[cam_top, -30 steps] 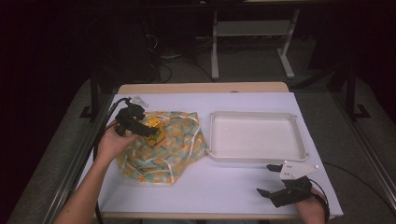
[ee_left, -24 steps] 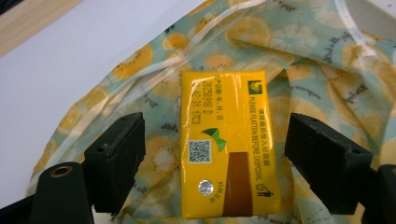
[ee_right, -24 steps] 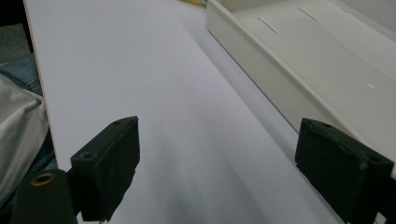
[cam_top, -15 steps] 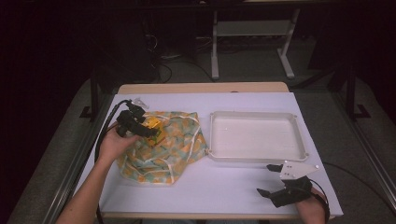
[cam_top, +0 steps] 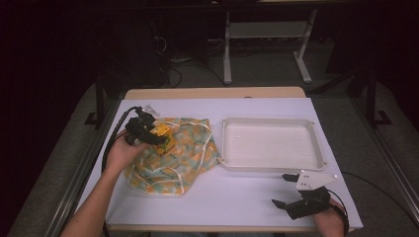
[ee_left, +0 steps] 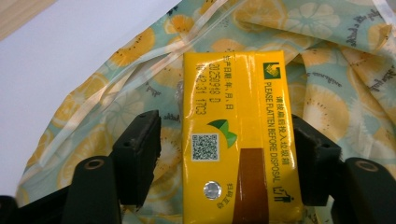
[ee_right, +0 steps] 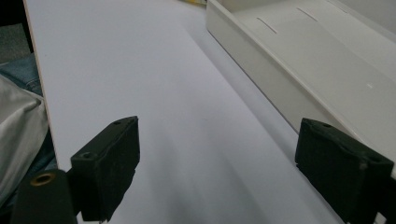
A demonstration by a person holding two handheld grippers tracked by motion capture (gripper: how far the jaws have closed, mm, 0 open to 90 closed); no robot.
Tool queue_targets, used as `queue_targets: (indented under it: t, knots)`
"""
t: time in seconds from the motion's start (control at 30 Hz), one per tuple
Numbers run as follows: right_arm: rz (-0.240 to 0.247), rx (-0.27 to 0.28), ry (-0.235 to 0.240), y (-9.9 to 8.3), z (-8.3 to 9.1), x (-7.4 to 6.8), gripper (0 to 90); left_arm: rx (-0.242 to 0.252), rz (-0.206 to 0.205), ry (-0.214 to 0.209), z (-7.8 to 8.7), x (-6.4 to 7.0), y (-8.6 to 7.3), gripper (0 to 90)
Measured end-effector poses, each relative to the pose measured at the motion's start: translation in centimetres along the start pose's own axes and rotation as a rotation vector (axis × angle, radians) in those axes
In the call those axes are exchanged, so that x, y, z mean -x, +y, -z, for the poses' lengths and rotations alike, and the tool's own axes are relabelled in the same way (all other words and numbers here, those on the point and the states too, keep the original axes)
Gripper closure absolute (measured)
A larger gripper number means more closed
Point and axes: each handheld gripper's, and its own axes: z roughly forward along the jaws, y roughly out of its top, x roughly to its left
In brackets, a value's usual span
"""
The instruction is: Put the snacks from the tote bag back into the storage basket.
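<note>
A yellow drink carton (ee_left: 238, 126) lies on a fruit-print cloth bag (ee_left: 327, 107) at the table's left (cam_top: 183, 153). My left gripper (ee_left: 226, 154) stands around the carton. One jaw is against its edge, and the other leaves a narrow strip of cloth showing beside it. From above, the carton (cam_top: 162, 132) sits at the tip of the left gripper (cam_top: 159, 139), which a hand holds over the bag's near-left part. My right gripper (cam_top: 281, 190) rests open near the front right edge, with bare table between its jaws (ee_right: 217, 154).
A white, empty tray (cam_top: 272, 167) stands right of the bag, and its near wall (ee_right: 261, 79) runs just ahead of the right gripper. The white table top (cam_top: 237, 197) stretches between the bag and the right gripper. A black cable (cam_top: 111, 143) loops at the left edge.
The left hand and gripper have shifted only slightly over the bag. The right gripper has not moved.
</note>
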Motion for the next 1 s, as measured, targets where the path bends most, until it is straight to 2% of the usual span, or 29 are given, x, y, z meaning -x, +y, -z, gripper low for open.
queue_targets:
  t: [0.1, 0.17, 0.27, 0.33, 0.53, 0.77, 1.0]
  knots:
    - [0.000, 0.000, 0.000, 0.00, 0.00, 0.00, 13.5, 0.000, 0.003, -0.002, -0.04, -0.03, 0.01, 36.5]
    - [0.000, 0.001, 0.000, 0.00, 0.00, -0.01, 13.5, 0.000, 0.003, -0.017, -0.04, 0.07, 0.01, 40.1]
    - [-0.001, 0.002, -0.001, 0.00, 0.01, -0.02, 13.5, -0.001, -0.020, -0.009, 0.03, 0.24, 0.10, 43.9]
    - [-0.001, 0.002, -0.001, 0.00, 0.02, 0.00, 13.5, -0.001, -0.018, -0.012, 0.01, 0.30, 0.11, 46.0]
    - [-0.001, 0.003, -0.001, 0.01, 0.02, -0.02, 13.5, -0.004, -0.019, -0.004, 0.03, 0.39, 0.13, 47.5]
    - [-0.002, 0.001, -0.001, 0.03, 0.02, -0.04, 13.5, -0.012, -0.040, 0.004, 0.11, 0.38, 0.13, 49.3]
    - [-0.003, 0.002, -0.001, 0.00, 0.05, -0.01, 13.5, -0.010, -0.028, -0.002, 0.12, 0.36, 0.11, 50.0]
